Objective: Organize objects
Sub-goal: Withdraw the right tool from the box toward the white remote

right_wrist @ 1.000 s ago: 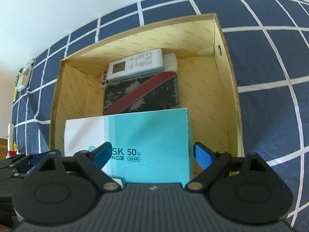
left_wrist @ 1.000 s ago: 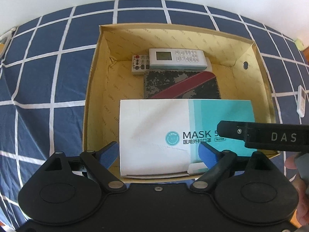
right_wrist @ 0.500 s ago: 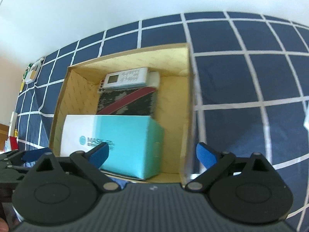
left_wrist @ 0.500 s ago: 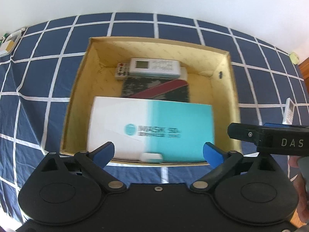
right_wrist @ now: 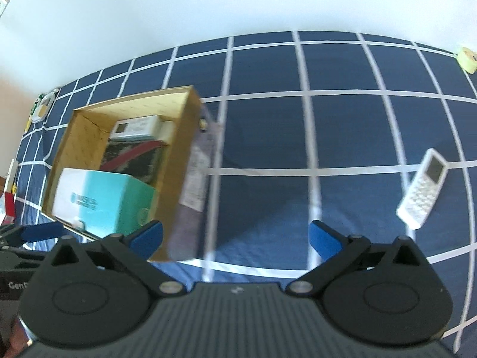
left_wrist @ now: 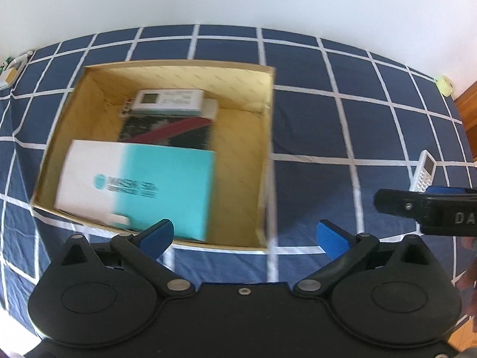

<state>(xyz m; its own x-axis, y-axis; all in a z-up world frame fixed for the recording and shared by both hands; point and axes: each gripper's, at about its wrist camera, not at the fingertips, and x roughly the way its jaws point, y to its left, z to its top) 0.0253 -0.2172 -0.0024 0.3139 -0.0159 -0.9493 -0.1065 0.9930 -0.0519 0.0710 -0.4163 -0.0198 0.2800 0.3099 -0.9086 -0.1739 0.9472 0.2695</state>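
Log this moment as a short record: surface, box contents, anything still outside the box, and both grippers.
surface: checked blue cloth
box: open cardboard, on the cloth
in box: mask carton, dark book, two remotes at the far wall
outside box: white remote on the cloth to the right; tape roll at the far edge
left gripper: open, jaws just widened, nothing between fingers
right gripper: open, jaws just widened, empty

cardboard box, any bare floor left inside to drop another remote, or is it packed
Inside the cardboard box, a bare strip runs along the right wall, beside the mask box and the dark notebook. The left side is crowded: a white remote lies on the notebook. Outside, the blue checked cloth is bare up to the loose remote.
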